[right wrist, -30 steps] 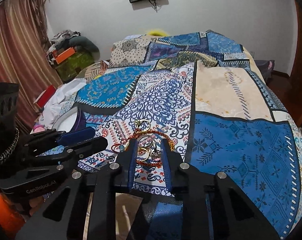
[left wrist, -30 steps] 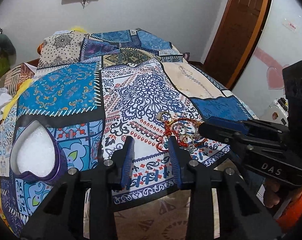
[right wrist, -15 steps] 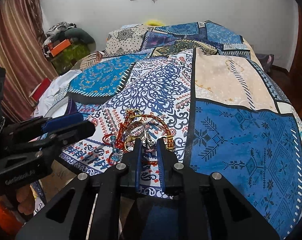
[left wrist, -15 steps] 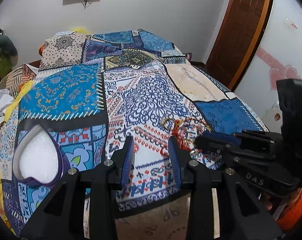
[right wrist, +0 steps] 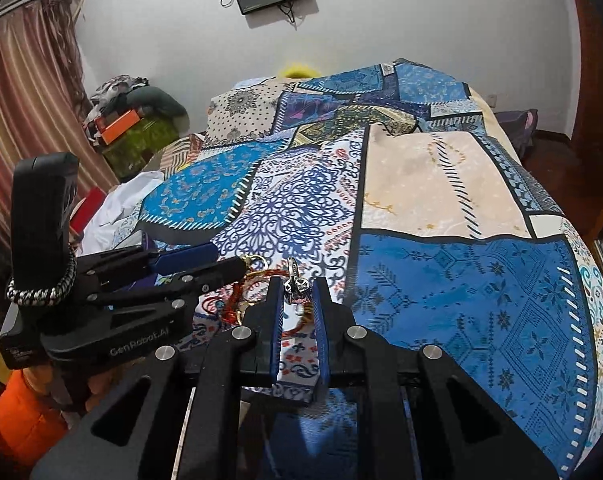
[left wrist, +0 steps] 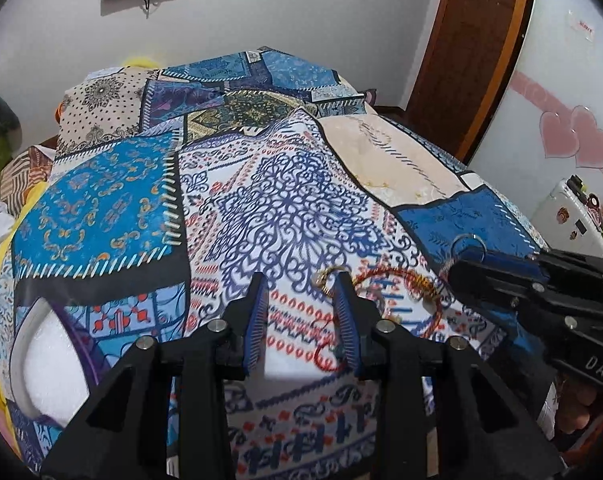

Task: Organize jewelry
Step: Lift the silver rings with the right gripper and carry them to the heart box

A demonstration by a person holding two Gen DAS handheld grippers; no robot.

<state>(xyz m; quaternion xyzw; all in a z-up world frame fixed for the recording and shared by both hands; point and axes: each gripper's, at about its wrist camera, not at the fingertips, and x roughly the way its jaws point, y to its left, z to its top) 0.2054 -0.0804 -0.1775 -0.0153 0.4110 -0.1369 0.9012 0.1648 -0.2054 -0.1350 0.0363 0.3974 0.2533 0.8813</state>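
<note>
A pile of jewelry, red cord bracelets (left wrist: pixel 397 280) and gold rings, lies on the patchwork bedspread near the bed's front edge. My right gripper (right wrist: pixel 297 286) is shut on a silver ring (right wrist: pixel 294 280) and holds it a little above the pile; the ring also shows in the left wrist view (left wrist: pixel 467 244) at the right gripper's tips. My left gripper (left wrist: pixel 301 292) is open and empty, just left of the pile. A purple heart-shaped box (left wrist: pixel 49 360) with white lining lies open at the lower left.
The bedspread (left wrist: pixel 285 208) covers the whole bed. Clothes and boxes (right wrist: pixel 129 120) are piled beside a striped curtain at the left. A wooden door (left wrist: pixel 469 52) stands at the right, and a white case (left wrist: pixel 573 216) lies beyond the bed's right edge.
My right gripper closed on the silver ring in the pile and lifted it. My left gripper stayed open and shifted slightly closer to the pile.
</note>
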